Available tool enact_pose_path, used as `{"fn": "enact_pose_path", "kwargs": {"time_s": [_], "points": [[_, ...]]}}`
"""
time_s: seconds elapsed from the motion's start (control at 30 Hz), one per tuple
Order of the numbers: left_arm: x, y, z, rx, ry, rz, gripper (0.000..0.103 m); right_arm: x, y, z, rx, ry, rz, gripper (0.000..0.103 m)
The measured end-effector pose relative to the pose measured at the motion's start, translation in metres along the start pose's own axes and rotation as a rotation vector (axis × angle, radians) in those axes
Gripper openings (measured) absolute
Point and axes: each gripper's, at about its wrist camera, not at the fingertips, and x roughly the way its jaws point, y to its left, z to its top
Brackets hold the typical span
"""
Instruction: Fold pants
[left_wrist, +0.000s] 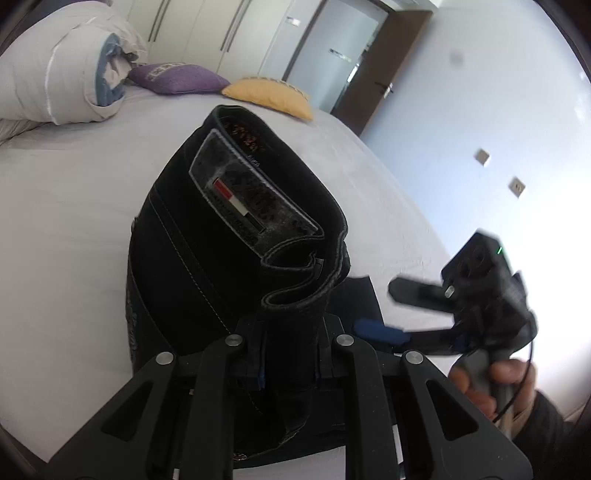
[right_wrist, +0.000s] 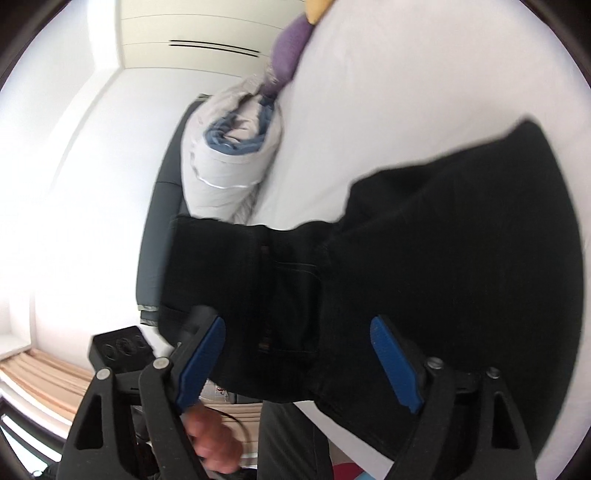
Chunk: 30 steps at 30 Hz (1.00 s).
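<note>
Now, line by line:

Pants: black pants (left_wrist: 236, 229) lie partly folded on the bed (left_wrist: 74, 221), one end lifted; a back pocket with a small red and white tag (left_wrist: 231, 195) faces up.

Left gripper: the left gripper (left_wrist: 290, 354) pinches a bunched fold of the pants, its two fingers pressed tight against the cloth from both sides.

Right gripper: the right gripper (right_wrist: 299, 362) has its blue pads (right_wrist: 397, 365) spread wide, with the black pants (right_wrist: 424, 258) lying across the gap between them. Whether either pad touches the cloth cannot be told, as the view is blurred.

Right gripper from the left camera: it (left_wrist: 380, 314) sits just beside the pants at their right edge, held by a hand (left_wrist: 491, 384), also blurred.

Bed: a pale sheet covers it; a rolled duvet (left_wrist: 62, 74), a purple cushion (left_wrist: 177, 77) and a yellow cushion (left_wrist: 273, 96) sit at its far end, well apart from the pants.

Room: a brown door (left_wrist: 384, 66) stands beyond the bed.
</note>
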Motion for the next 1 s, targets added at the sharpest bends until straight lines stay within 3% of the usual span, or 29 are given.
{"fn": "enact_pose_path", "kwargs": {"time_s": [0.17, 0.3, 0.43, 0.57, 0.7, 0.83, 0.93, 1.0], "points": [[0.036, -0.062, -0.044, 0.251, 0.093, 0.061, 0.015, -0.026, 0.007, 0.007, -0.054, 0.028, -0.088, 0.089], [0.055, -0.091, -0.072, 0.368, 0.145, 0.087, 0.015, -0.025, 0.0, 0.005, -0.045, 0.067, -0.166, 0.089], [0.063, -0.105, -0.082, 0.431, 0.158, 0.129, 0.015, -0.013, -0.028, 0.003, 0.009, 0.13, -0.284, 0.089], [0.075, -0.104, -0.081, 0.45, 0.191, 0.14, 0.015, -0.006, -0.051, 0.005, 0.082, 0.119, -0.235, 0.082], [0.08, -0.108, -0.087, 0.461, 0.199, 0.144, 0.015, 0.003, -0.043, 0.011, 0.076, 0.111, -0.175, 0.082], [0.083, -0.107, -0.078, 0.454, 0.205, 0.153, 0.015, 0.019, -0.036, 0.022, 0.055, 0.146, -0.23, 0.081], [0.077, -0.108, -0.079, 0.456, 0.207, 0.154, 0.015, 0.028, -0.037, 0.025, 0.039, 0.169, -0.271, 0.069], [0.076, -0.108, -0.079, 0.453, 0.211, 0.153, 0.015, 0.032, -0.036, 0.026, 0.005, 0.172, -0.294, 0.048]]}}
